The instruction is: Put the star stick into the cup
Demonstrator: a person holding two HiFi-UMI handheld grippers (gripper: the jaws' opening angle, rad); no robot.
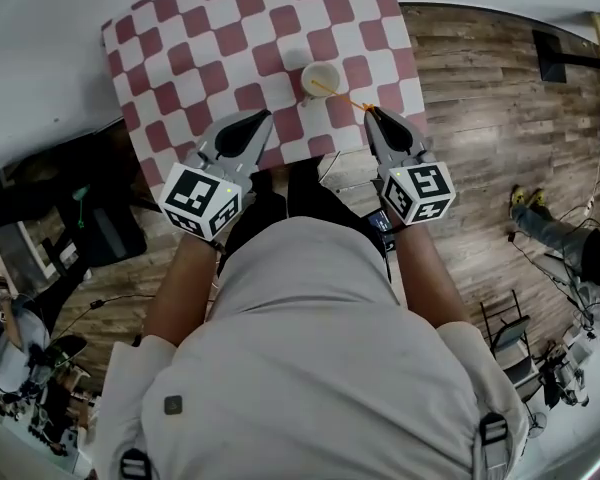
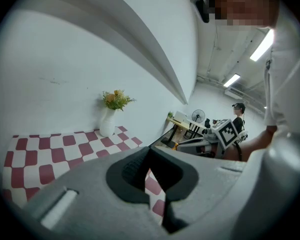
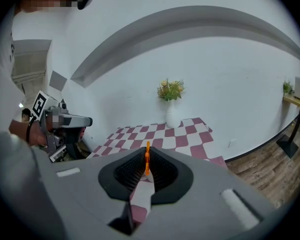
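Note:
A pale cup stands upright on the red-and-white checkered table. A thin orange star stick slants from the cup's rim to my right gripper, which is shut on its near end. In the right gripper view the stick stands pinched between the jaw tips. Whether its far end is inside the cup I cannot tell. My left gripper hovers over the table's near edge, left of the cup, shut with nothing in it; its closed tips meet over the checks.
A white vase of yellow flowers stands at the table's far side by the wall, also seen as the vase. Wooden floor lies to the right, with a person there. A desk with a fan stands further back.

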